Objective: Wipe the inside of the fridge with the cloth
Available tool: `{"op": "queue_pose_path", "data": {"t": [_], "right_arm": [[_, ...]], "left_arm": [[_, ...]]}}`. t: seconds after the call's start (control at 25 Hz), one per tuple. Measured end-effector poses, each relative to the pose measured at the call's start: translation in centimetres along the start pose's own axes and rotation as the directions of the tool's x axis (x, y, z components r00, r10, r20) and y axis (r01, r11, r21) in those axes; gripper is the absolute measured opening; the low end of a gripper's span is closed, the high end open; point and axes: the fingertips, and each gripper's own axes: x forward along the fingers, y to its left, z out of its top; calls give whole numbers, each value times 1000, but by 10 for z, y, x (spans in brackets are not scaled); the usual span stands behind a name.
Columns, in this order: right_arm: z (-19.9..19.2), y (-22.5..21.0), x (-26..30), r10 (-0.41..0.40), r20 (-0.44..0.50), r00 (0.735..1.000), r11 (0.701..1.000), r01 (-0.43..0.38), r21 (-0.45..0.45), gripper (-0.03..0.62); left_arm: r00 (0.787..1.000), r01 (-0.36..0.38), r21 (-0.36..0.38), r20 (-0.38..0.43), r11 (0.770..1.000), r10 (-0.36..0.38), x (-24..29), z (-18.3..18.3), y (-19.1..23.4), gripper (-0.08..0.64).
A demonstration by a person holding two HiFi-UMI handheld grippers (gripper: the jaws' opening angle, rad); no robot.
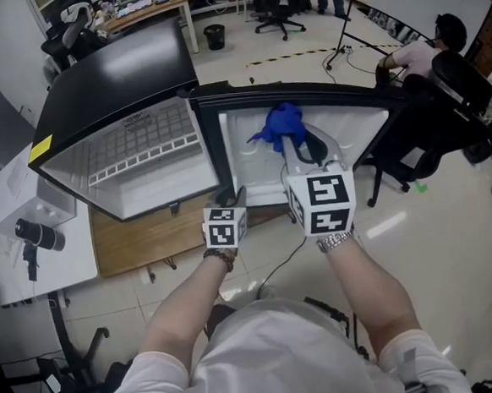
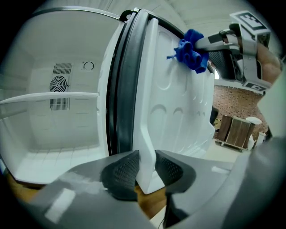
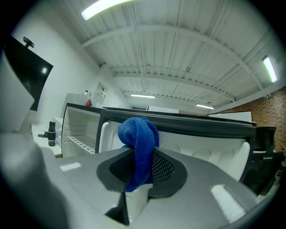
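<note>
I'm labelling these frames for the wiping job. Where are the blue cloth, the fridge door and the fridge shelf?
blue cloth (image 3: pixel 142 147): right gripper view, the fold hanging between the jaws.
fridge door (image 2: pixel 178 112): left gripper view, its white inner liner.
fridge shelf (image 2: pixel 49 95): left gripper view, its front edge.

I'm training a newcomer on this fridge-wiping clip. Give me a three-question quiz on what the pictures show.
1. True or false: the right tool is shut on a blue cloth.
2. The left tool grips: A) the cloth, B) the edge of the fridge door, C) nothing.
3. Is the fridge door open or closed?
Key: 1 true; 2 B; 3 open.
</note>
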Motion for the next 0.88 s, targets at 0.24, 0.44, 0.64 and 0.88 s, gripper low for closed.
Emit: {"op": "queue_pose_path", "data": {"t": [0.24, 0.44, 0.64, 0.88], "right_arm": [[-8, -41, -16, -80, -16, 997, 997, 80, -6, 69], [-13, -76, -31, -146, -26, 989, 989, 146, -1, 69], [-17, -105, -46, -205, -38, 978, 979, 205, -2, 69], [-17, -137, -63, -269, -43, 962, 963, 269, 0, 69]], "left_arm": [[1000, 0, -13, 18, 1000, 0, -2, 5, 0, 109], [1000, -6, -17, 15, 1000, 6, -3, 5, 0, 109], [1000, -13, -25, 20, 1000, 14, -4, 6, 0, 107], [1000, -16, -28, 13, 999, 17, -4, 6, -1, 107]]}}
